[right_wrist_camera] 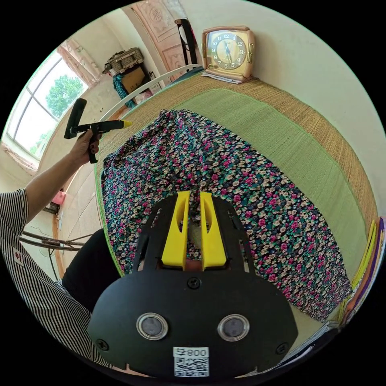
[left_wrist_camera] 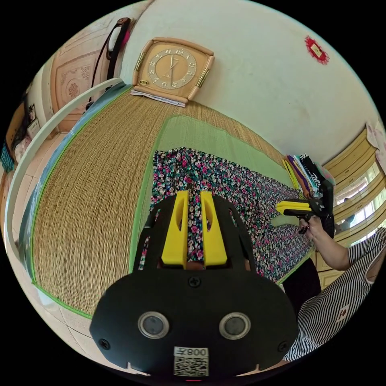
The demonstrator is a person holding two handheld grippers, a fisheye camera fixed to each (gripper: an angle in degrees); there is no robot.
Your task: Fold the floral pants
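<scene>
We see a pale wall [left_wrist_camera: 261, 80] at upper right, a clock [left_wrist_camera: 173, 68] leaning against it, and a bright window [right_wrist_camera: 52, 100] at upper left.

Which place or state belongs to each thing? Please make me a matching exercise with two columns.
Things:
1. floral pants
2. clock
3. stack of folded clothes
4. left tongs

Places or states:
A. leaning against the wall
B. held above the pants, narrow gap between the jaws
C. spread flat on the green mat
D. at the far end of the pants

Pairs: 1-C, 2-A, 3-D, 4-B
</scene>
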